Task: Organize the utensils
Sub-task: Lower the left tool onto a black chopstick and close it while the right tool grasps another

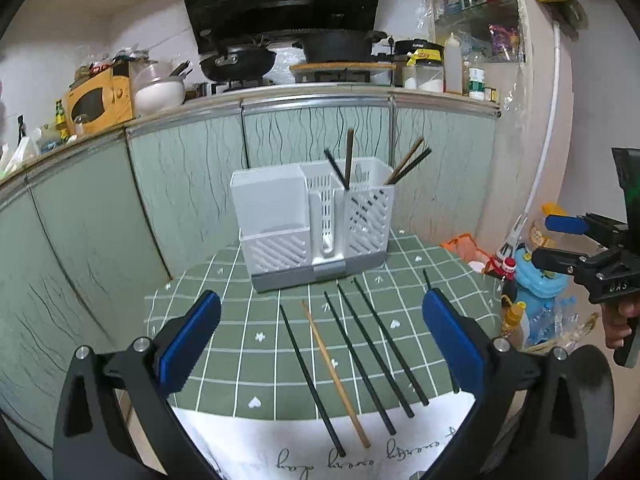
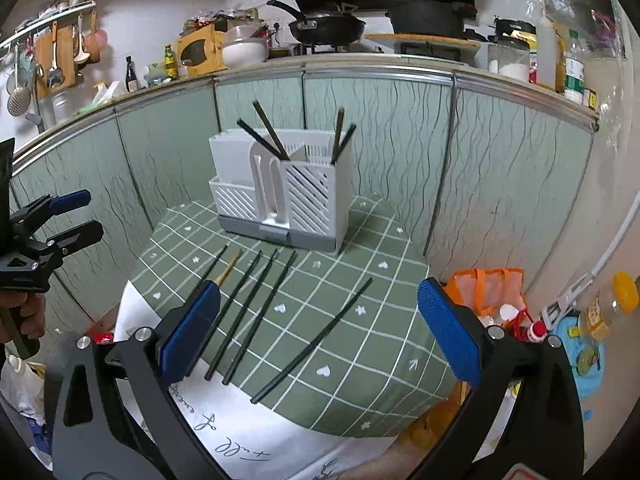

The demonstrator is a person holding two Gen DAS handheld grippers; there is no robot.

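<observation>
Both of your grippers hang above the near edge of the worktop (image 2: 360, 344) with jaws spread wide and nothing in them. The left gripper (image 1: 320, 336) looks straight down a row of five chopsticks: four black chopsticks (image 1: 362, 350) and one wooden chopstick (image 1: 335, 376), lying side by side with their long axes running near to far, toward the white holder (image 1: 312, 224) at the far end. That holder already has four sticks standing in its right compartments. The right gripper (image 2: 320, 328) frames a lone black chopstick (image 2: 316, 340) lying apart to the right, slanted far-right. I judge each gripper is nearest its own group, so turn the jaws across the stick's length
</observation>
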